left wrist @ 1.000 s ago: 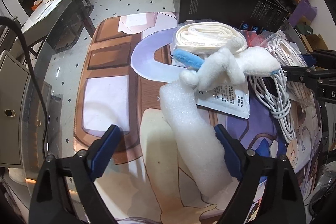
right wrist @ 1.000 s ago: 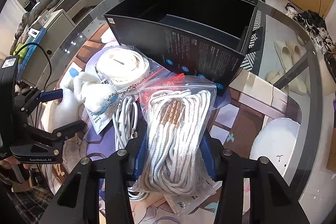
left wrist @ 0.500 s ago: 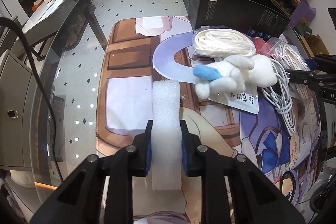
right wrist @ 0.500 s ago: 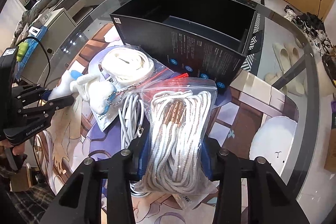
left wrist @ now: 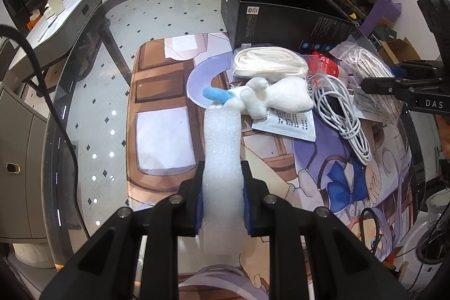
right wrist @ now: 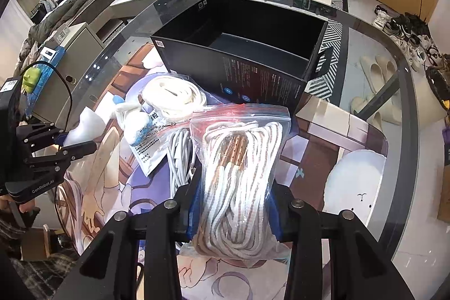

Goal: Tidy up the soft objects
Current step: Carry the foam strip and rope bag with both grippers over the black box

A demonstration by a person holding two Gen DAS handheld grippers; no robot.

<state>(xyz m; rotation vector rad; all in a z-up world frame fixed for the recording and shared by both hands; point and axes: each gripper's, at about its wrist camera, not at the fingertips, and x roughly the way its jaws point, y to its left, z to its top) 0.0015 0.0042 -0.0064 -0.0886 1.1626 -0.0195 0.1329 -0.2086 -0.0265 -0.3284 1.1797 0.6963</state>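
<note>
My left gripper (left wrist: 222,187) is shut on a white foam strip (left wrist: 222,148), held above the printed mat; the strip also shows in the right wrist view (right wrist: 84,125). Its far end touches a white plush toy with a blue ear (left wrist: 267,97). My right gripper (right wrist: 232,204) is shut on a zip bag of striped white rope (right wrist: 242,170), lifted in front of the open black box (right wrist: 244,47). A bagged coil of white strap (left wrist: 267,61) lies by the box.
A coiled white cable (left wrist: 340,117) and a flat white packet (left wrist: 287,123) lie on the mat beside the toy. A red-topped bag (left wrist: 323,66) lies under the cable. The glass table edge (left wrist: 64,108) runs along the left.
My left gripper closed on the foam strip, lifted it and swung it toward the plush toy. My right gripper raised the rope bag slightly toward the box.
</note>
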